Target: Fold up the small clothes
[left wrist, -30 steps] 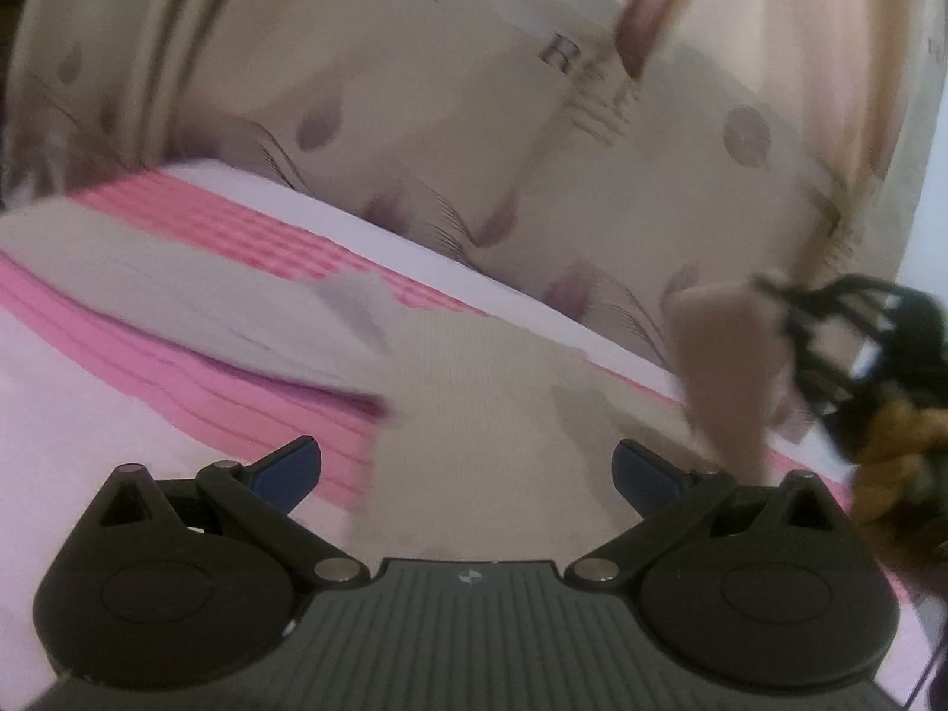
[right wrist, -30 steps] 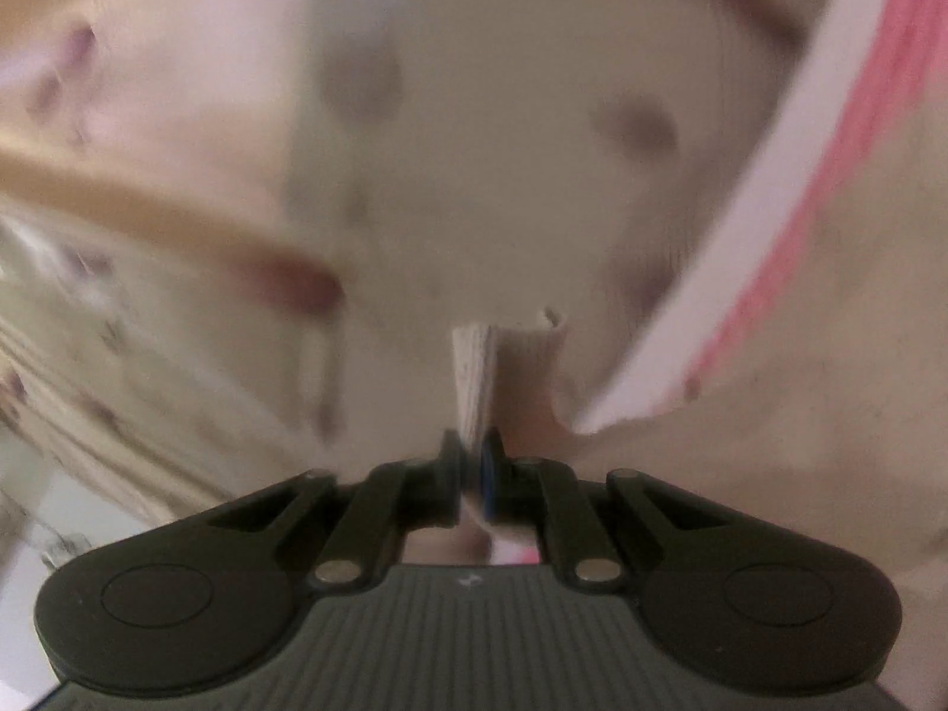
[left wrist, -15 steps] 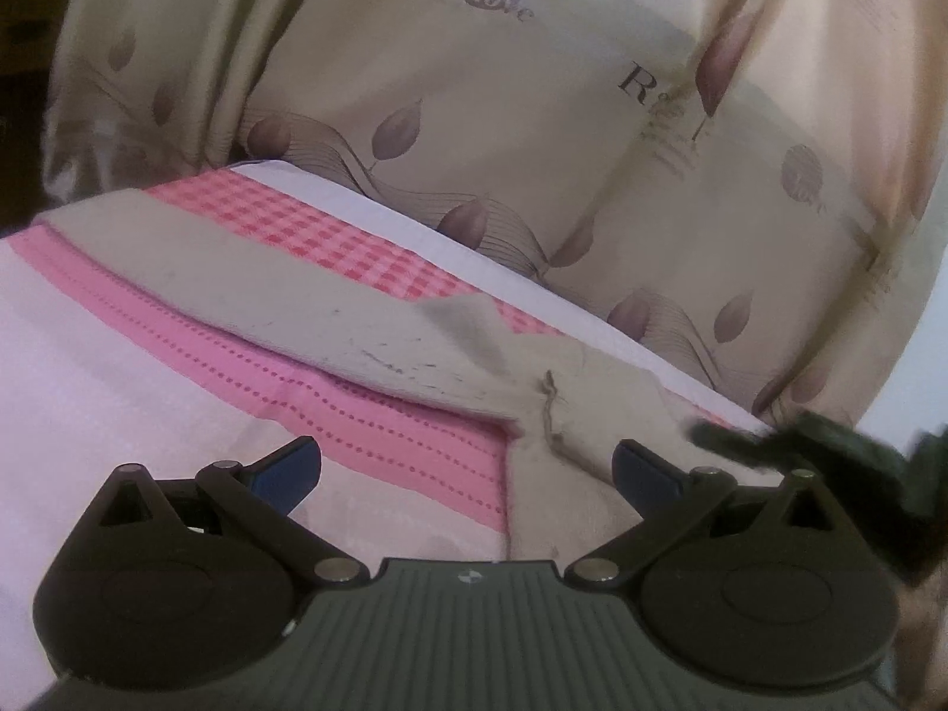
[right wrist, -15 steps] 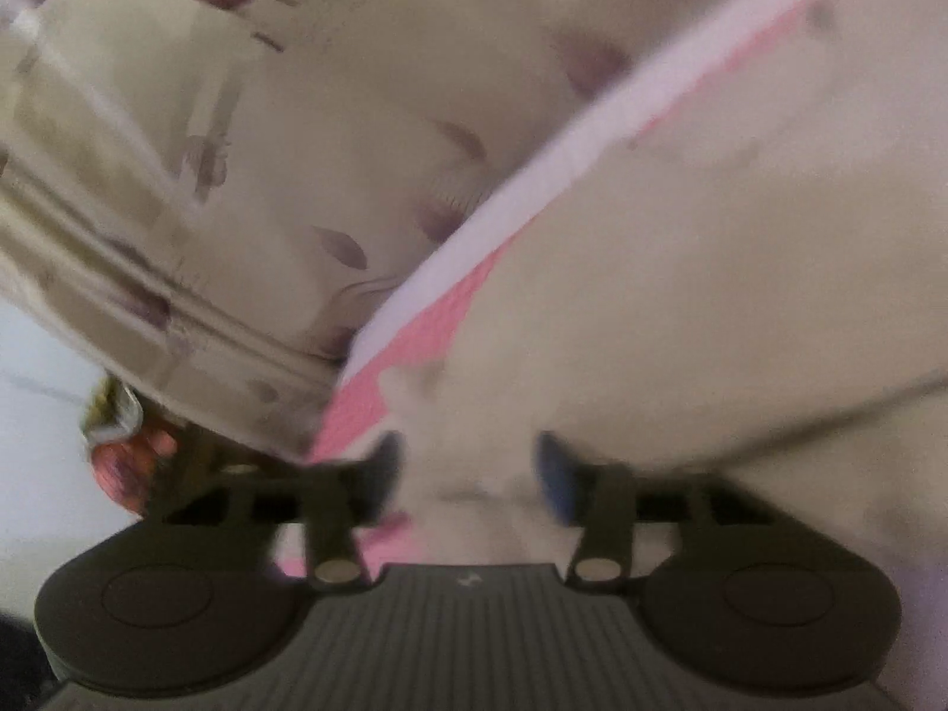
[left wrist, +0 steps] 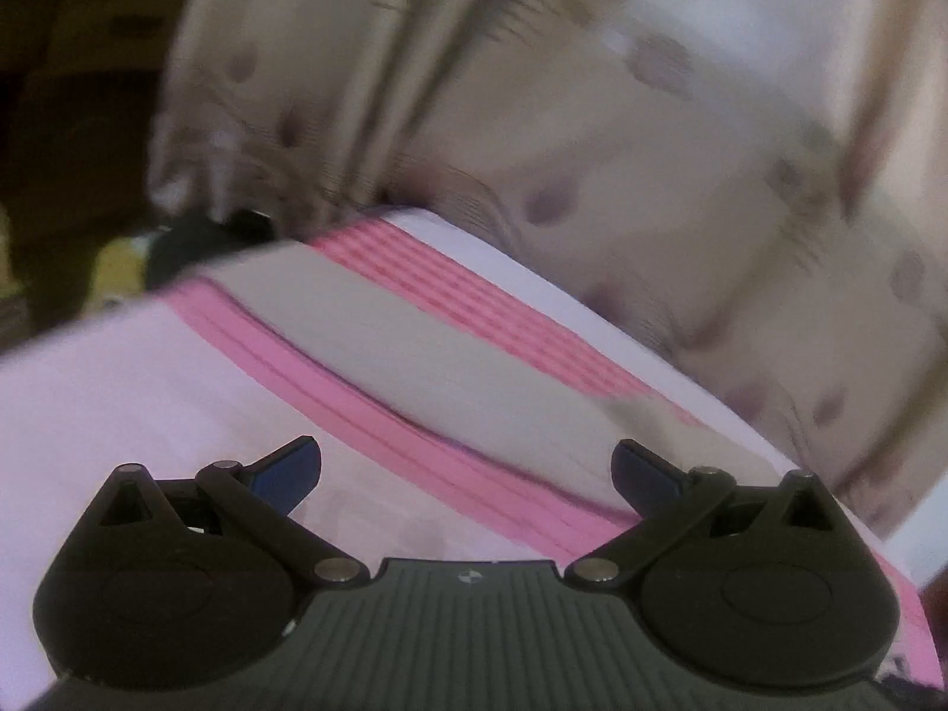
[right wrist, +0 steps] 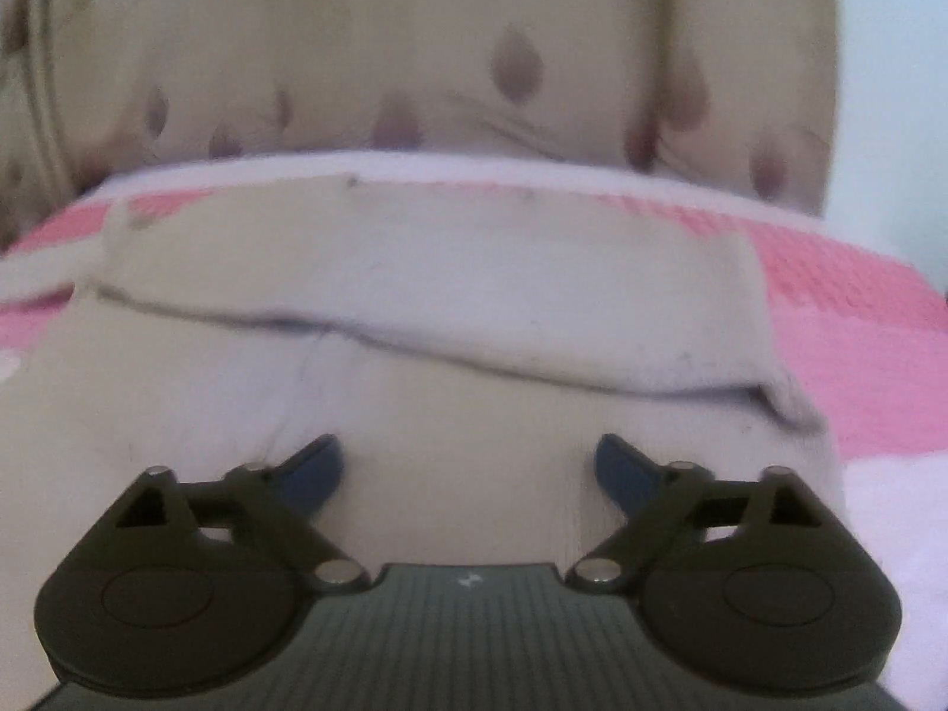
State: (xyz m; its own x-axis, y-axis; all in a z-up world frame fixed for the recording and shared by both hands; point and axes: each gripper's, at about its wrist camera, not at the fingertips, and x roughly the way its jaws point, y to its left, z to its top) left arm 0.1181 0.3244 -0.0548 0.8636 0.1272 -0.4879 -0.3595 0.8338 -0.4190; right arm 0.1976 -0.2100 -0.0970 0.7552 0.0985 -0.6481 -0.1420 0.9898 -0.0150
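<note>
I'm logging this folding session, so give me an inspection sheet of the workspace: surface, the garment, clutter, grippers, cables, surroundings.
Surface: bedsheet, pink and white, with checked and striped bands.
Job's things: beige garment lying on the sheet, its far part folded over the near part; it also shows in the left view.
Clutter: nothing seen on the sheet.
Grippers: right gripper jaws opening above the garment, nothing pinched; left gripper open, empty, over bare sheet.
Cables: nothing seen.
Surroundings: leaf-print curtain behind the bed; dark blurred area at far left.
</note>
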